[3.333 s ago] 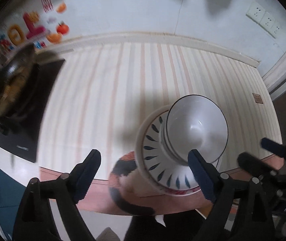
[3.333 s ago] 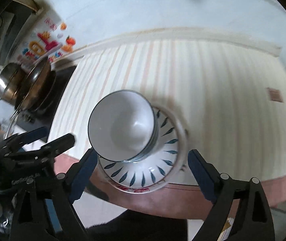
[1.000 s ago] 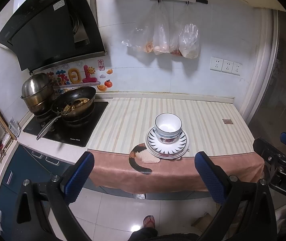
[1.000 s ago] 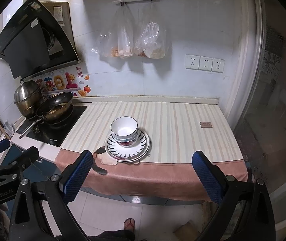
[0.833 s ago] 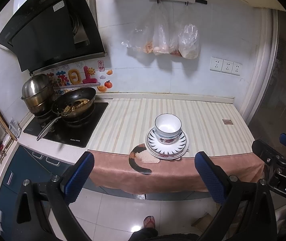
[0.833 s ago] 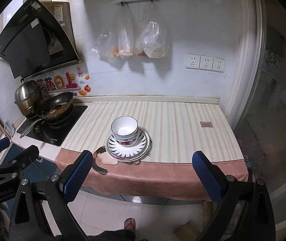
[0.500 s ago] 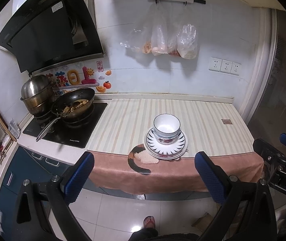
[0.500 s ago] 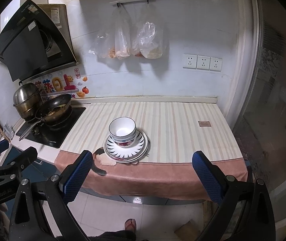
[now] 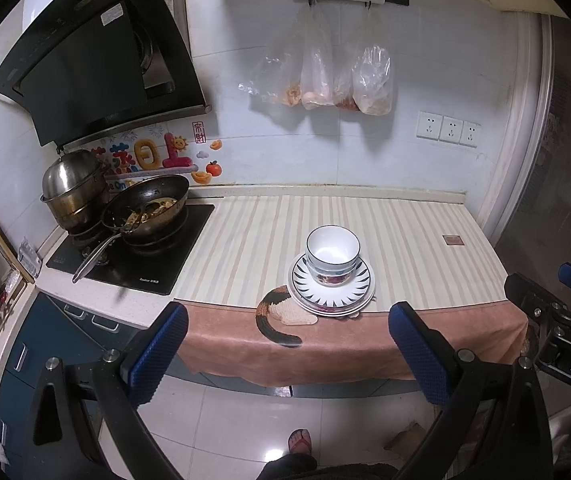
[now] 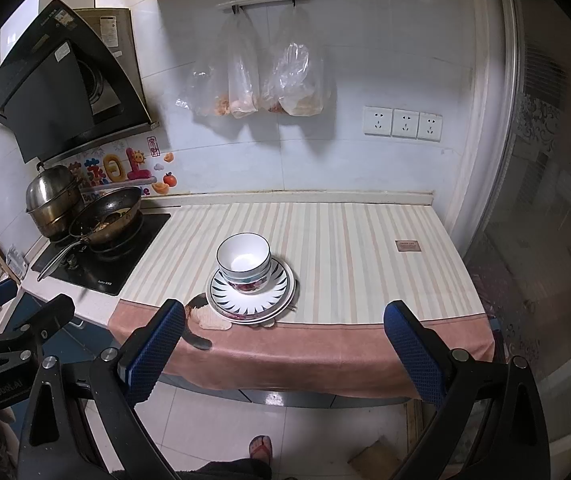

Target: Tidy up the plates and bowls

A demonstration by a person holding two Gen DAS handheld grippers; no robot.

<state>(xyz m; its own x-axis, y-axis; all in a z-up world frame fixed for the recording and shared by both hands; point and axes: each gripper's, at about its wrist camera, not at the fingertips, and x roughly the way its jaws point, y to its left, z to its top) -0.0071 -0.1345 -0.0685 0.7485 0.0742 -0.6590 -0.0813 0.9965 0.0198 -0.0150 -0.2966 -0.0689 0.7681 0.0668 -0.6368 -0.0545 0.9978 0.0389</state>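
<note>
White bowls sit nested on a stack of leaf-patterned plates near the front edge of the striped counter; the stack shows too in the right wrist view, bowls on plates. My left gripper is open and empty, held well back from the counter over the floor. My right gripper is open and empty too, equally far back. The right gripper's body shows at the left view's right edge.
A black cooktop at the left holds a frying pan with food and a steel pot. A striped cloth with a pink hem covers the counter. Plastic bags hang on the wall. A glass door stands at the right.
Since 3.3 s ago both grippers have pulled far back from the stack. Over the last second the view has barely shifted; bowls and plates have not moved.
</note>
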